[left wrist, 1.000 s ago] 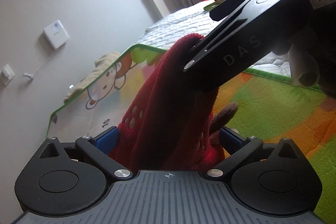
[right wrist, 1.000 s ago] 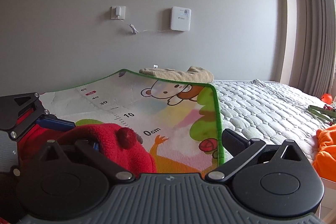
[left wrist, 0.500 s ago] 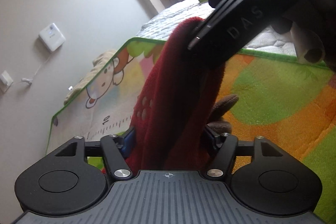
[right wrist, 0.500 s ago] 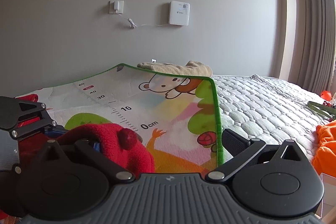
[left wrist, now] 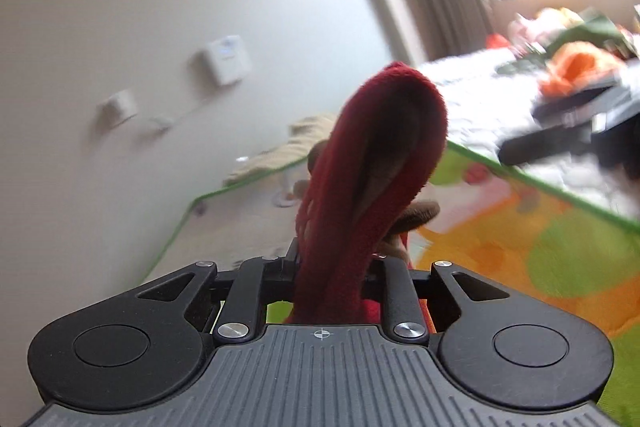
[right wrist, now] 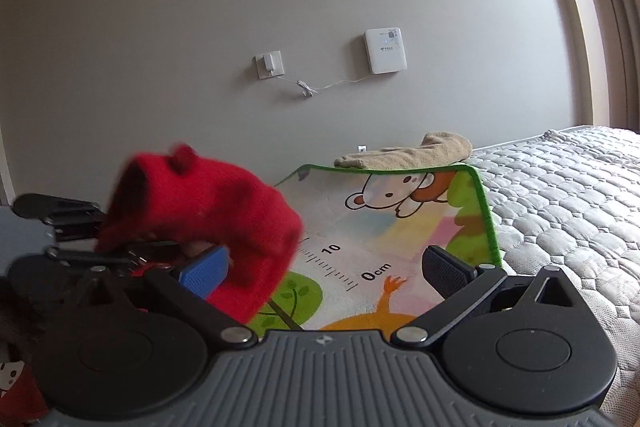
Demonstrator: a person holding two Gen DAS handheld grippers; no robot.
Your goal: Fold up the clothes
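Play mat (right wrist: 404, 227), ahead of the right gripper (right wrist: 328, 267): printed ruler scale reading "10" and "0cm" between its open fingers (numbers run away from the camera). White wall box (right wrist: 385, 51), higher ahead: logo and small print, unreadable.

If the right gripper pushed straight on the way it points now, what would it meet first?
Probably the cartoon play mat: the right gripper stands open, aimed at its ruler print. The red garment sits left of that line. Depth is unclear.
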